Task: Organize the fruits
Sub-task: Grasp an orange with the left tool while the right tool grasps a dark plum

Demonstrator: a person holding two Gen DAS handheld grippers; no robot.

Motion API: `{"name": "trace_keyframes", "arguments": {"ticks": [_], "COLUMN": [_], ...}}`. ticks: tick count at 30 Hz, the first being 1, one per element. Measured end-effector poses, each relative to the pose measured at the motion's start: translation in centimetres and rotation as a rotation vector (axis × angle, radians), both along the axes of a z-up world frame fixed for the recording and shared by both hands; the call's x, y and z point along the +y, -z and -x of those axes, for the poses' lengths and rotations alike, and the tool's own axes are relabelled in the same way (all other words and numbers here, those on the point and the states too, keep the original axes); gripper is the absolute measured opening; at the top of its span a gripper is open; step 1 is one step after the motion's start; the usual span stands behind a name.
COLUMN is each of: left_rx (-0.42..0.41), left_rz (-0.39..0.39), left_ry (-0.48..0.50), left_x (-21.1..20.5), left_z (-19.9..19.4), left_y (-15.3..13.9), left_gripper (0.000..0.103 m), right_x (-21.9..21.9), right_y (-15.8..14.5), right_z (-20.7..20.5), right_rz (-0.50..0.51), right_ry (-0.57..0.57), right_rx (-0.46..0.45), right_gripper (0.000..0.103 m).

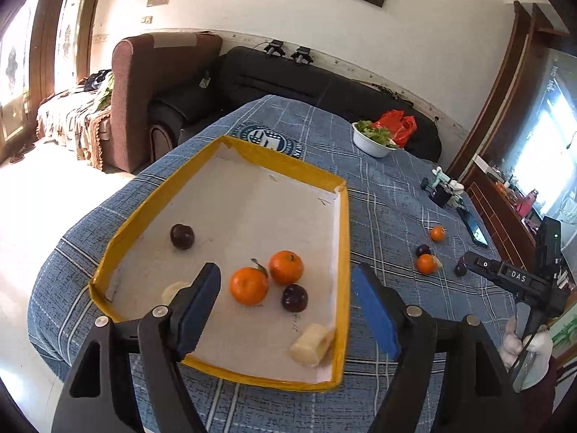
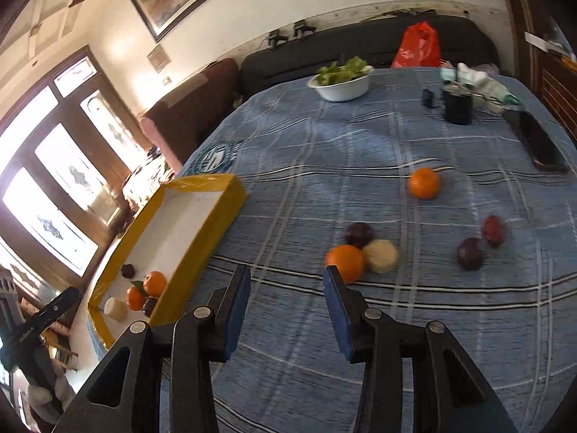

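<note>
Tray holds fruit; left finger hides part of one pale piece. Left hand-held gripper and right hand-held gripper are spread, empty.

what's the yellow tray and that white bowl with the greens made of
Yellow tray: looks like cardboard wrapped in glossy yellow tape, with wrinkled edges and a matte white paper floor. White bowl: smooth and shiny, plastic or enamel; which one is unclear.

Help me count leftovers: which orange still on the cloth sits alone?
The far orange, near the phone. The nearer orange touches a dark plum and a pale banana piece.
</note>
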State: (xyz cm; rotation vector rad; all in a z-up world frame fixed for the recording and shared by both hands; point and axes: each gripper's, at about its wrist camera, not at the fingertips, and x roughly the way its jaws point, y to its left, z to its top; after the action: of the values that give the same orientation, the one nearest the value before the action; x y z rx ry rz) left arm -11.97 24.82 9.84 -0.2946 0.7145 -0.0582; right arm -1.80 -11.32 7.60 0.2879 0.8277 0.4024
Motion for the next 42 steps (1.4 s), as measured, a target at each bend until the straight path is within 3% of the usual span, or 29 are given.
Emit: {"name": "trace_keyframes", "arguments": {"ticks": [5,9,15,23,25,26,33,34,36,37,38,42], "left_rx": [0.03,0.052,0.071,0.094,0.107,0.109,0.107,0.113,0.139,0.134,0.131,0.13], "left_rz": [0.031,0.001,-0.037,-0.167,-0.205,-0.218,-0.253,-0.249,-0.246,-0.262,-0.261,-0.235], "left_ry": [0.117,0.216,0.316,0.407,0.433,0.443,0.511,0.521,0.542,0.532,0.531,0.501], "left_x": [-4.2,-9.0,-15.2,-21.6,-23.0,-23.4,-26.2,-26.4,-26.9,-27.1,-27.1,-26.4], "left_z": [-1.3,-2.7,-6.2,-12.1,-13.0,-13.1,-14.8,-15.0,-15.4,-15.5,-15.5,-15.5], "left_y": [0.3,0.9,2.1,5.6,6.6,6.9,8.5,8.7,9.3,9.3,9.3,9.2], "left_gripper": [0.078,0.078,0.078,0.077,0.077,0.077,0.076,0.074,0.052,0.047,0.033,0.033], "right_x": [-7.9,-10.9,-10.0,-9.3,-9.3,-9.3,-9.1,-8.9,-8.7,-8.7,-8.6,-8.7], "right_y": [0.9,1.8,4.7,6.6,6.6,6.6,6.0,6.0,5.8,5.7,5.7,5.7], "right_z": [-0.2,-1.1,-3.8,-5.5,-5.4,-5.4,-4.7,-4.6,-4.5,-4.4,-4.3,-4.2], "right_rz": [-0.017,-0.019,0.055,0.157,0.17,0.157,0.145,0.141,0.127,0.124,0.123,0.116], "right_ry": [0.15,0.209,0.236,0.261,0.265,0.258,0.244,0.239,0.228,0.226,0.224,0.228], "right_rx": [0.016,0.032,0.088,0.078,0.068,0.067,0.036,0.033,0.029,0.026,0.024,0.026], "right_gripper": [0.049,0.049,0.049,0.047,0.033,0.03,0.03,0.03,0.03,0.03,0.03,0.03]}}
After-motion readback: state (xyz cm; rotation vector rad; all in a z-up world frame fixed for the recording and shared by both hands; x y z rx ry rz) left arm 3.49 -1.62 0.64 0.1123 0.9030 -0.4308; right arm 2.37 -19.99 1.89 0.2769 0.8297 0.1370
